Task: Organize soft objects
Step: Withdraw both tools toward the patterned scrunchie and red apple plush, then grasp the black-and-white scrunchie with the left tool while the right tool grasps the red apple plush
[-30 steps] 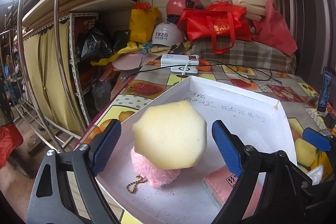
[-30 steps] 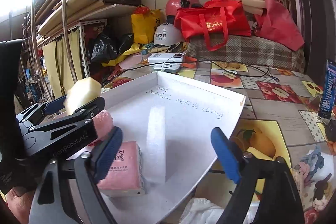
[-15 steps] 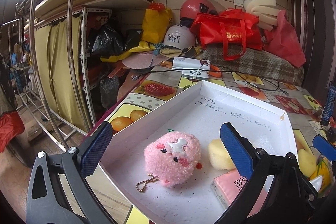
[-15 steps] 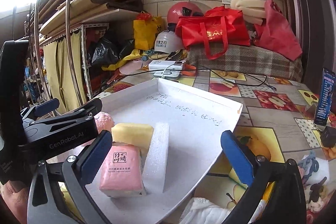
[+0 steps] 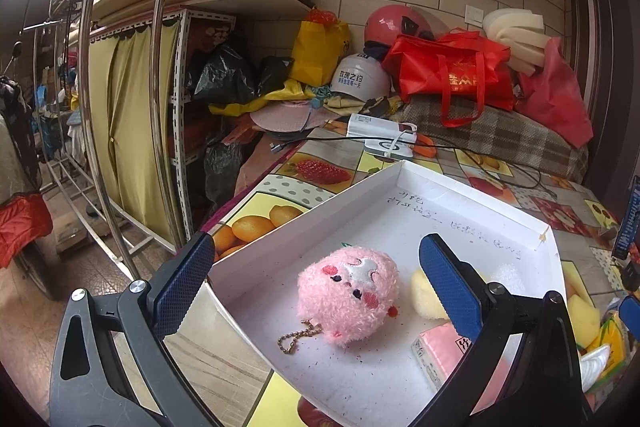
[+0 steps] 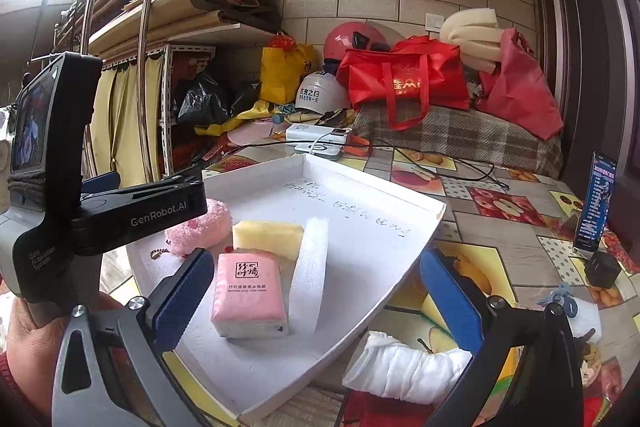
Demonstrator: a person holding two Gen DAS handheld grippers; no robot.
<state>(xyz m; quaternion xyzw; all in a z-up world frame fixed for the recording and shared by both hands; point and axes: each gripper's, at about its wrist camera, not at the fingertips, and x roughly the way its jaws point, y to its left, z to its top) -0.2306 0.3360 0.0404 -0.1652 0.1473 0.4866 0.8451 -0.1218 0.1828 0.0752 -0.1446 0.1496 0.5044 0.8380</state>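
One tray (image 6: 404,259); one plush (image 5: 348,301), sponge (image 6: 267,239), tissue pack (image 6: 249,293) (pink), foam strip (image 6: 310,273).

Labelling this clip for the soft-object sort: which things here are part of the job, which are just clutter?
Job:
- white tray
- pink plush toy
- yellow sponge
- pink tissue pack
- white foam strip
- white cloth, outside the tray

Clutter:
- red bag
- white helmet
- power bank
- phone on stand
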